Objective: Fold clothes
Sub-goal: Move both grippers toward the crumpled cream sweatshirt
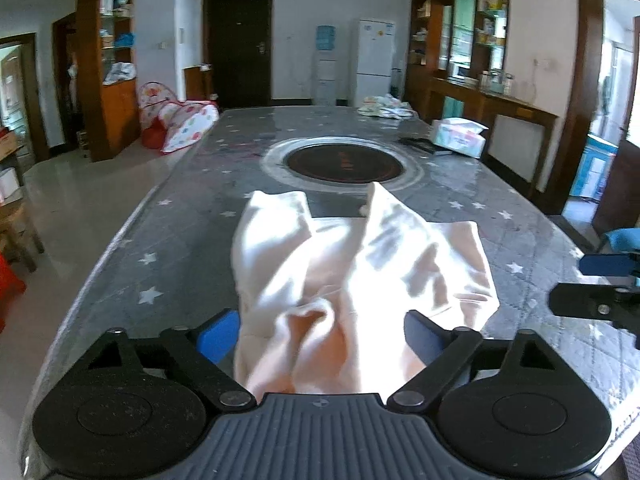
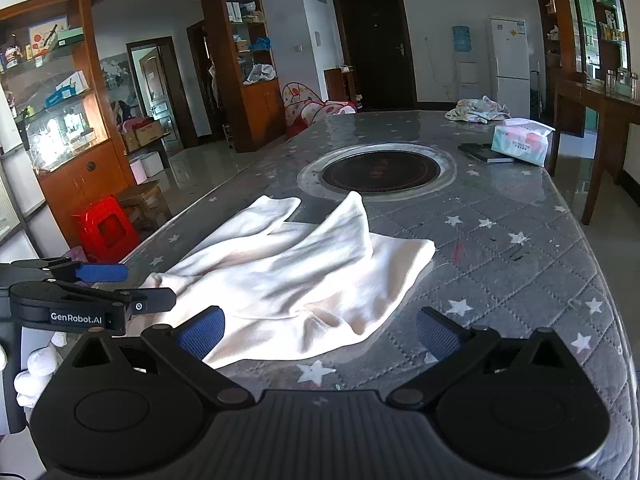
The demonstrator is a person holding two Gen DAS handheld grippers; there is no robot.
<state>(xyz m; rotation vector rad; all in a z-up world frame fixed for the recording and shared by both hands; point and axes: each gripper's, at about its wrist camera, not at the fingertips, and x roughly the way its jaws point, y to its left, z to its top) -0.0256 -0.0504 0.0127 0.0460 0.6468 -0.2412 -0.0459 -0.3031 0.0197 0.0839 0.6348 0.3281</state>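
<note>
Cream, soft and limp, the garment (image 2: 288,276) is seen rumpled on the quilted star-print table (image 2: 520,280), best taken at a hem corner, with cloth bunched between the wide-spread left gripper (image 1: 320,336) and the right gripper (image 2: 320,332) gaping empty.
</note>
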